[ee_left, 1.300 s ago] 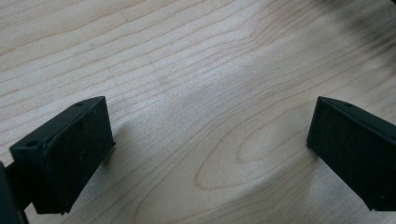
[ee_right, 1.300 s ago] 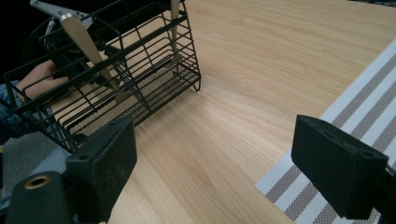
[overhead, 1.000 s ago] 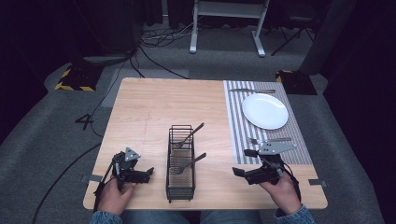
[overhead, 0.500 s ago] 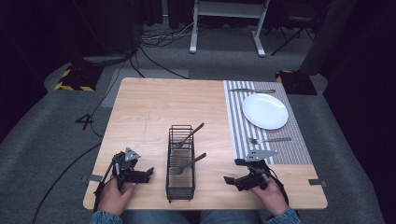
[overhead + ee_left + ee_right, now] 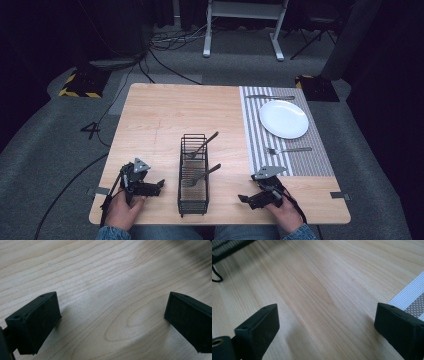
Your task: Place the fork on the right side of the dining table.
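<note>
A black wire basket (image 5: 193, 175) stands on the near middle of the wooden table (image 5: 165, 120), long and narrow, running from near to far. Two forks (image 5: 202, 145) lie in it: one leans out over the far end with its handle pointing far and right, and the second fork (image 5: 201, 175) lies across the middle with its handle sticking out over the right wall. To the left of the basket, near the table's near edge, the left gripper (image 5: 159, 184) rests low over the wood in the person's left hand (image 5: 122, 210), its jaws pointing right toward the basket and spread wide apart with nothing between them; in the left gripper view the two black jaws stand far apart over bare wood grain. To the right of the basket, also by the near edge, the right gripper (image 5: 242, 198) sits in the person's right hand (image 5: 285, 216), jaws pointing left toward the basket, likewise released and empty. In the right gripper view the basket's corner shows at the upper left and the placemat's edge at the right. On the far right of the table lies a striped placemat (image 5: 260, 135) with a white plate (image 5: 283, 119) on it. A third fork (image 5: 289, 149) lies just near of the plate, and a knife (image 5: 270, 97) lies just beyond it.
</note>
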The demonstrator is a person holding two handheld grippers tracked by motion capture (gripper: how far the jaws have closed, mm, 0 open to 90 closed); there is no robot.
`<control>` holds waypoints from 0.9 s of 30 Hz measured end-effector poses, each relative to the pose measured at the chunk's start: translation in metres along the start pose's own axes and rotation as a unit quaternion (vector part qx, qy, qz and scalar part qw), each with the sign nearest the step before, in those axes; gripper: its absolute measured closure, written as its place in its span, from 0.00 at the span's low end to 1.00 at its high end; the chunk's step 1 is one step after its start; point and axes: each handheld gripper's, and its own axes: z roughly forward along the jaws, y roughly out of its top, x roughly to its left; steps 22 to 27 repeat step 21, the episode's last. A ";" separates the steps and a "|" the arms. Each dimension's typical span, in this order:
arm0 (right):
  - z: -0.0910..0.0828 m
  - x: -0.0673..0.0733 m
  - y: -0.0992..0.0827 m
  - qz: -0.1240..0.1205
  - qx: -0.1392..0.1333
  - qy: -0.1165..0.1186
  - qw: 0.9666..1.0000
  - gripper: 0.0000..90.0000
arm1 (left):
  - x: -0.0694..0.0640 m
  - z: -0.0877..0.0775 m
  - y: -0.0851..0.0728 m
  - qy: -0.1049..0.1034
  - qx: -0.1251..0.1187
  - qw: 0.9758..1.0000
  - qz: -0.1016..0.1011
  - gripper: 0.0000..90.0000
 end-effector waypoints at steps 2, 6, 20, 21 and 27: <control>0.003 0.001 -0.001 -0.009 0.002 -0.009 1.000 0.02 | 0.000 0.000 0.000 0.000 0.000 1.000 0.000 0.00; 0.006 0.005 -0.002 -0.038 0.007 -0.026 0.999 0.00 | 0.000 0.000 0.000 0.000 0.000 1.000 0.000 0.00; 0.010 0.012 -0.006 -0.051 -0.008 -0.039 0.998 0.00 | 0.000 0.000 0.000 0.000 0.000 1.000 0.000 0.00; 0.010 0.013 -0.006 -0.048 -0.008 -0.042 0.998 0.00 | 0.000 0.000 0.000 0.000 0.000 1.000 0.000 0.00; 0.010 0.013 -0.006 -0.048 -0.008 -0.042 0.998 0.00 | 0.000 0.000 0.000 0.000 0.000 1.000 0.000 0.00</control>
